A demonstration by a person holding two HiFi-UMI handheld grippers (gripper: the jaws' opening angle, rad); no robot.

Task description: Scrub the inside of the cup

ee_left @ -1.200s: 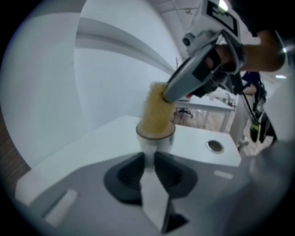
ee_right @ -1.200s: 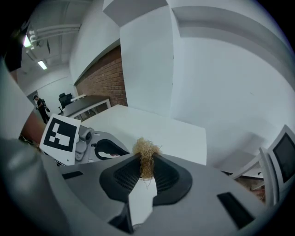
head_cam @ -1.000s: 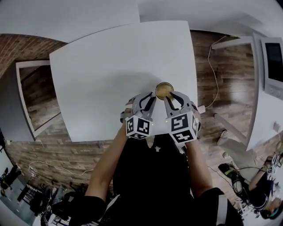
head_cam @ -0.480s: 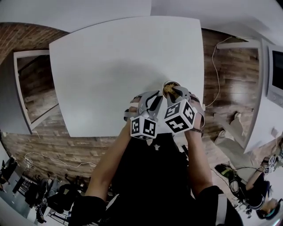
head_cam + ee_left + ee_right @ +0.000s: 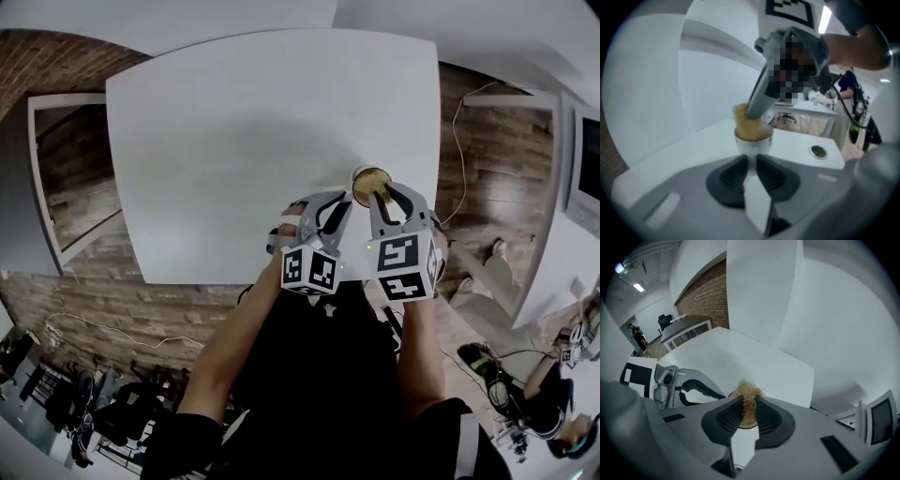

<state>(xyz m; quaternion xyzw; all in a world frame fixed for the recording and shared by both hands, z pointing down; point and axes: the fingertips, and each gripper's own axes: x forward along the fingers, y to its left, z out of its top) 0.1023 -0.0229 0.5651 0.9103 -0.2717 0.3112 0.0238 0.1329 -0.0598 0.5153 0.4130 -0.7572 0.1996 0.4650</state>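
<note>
Straw-coloured fibres of the scrubber (image 5: 746,392) are pinched tight between the pads of the right gripper (image 5: 750,401), and the wad is pushed down into the mouth of the cup (image 5: 752,140), filling it to the rim. The small white cup stands upright on the table (image 5: 234,141), near the edge closest to the person and towards its right side. The left gripper (image 5: 751,161) meets the cup from the near side. Its jaws have just been closing and stand almost together, nipping a narrow white part low on the cup; whether that part is a handle I cannot tell
</note>
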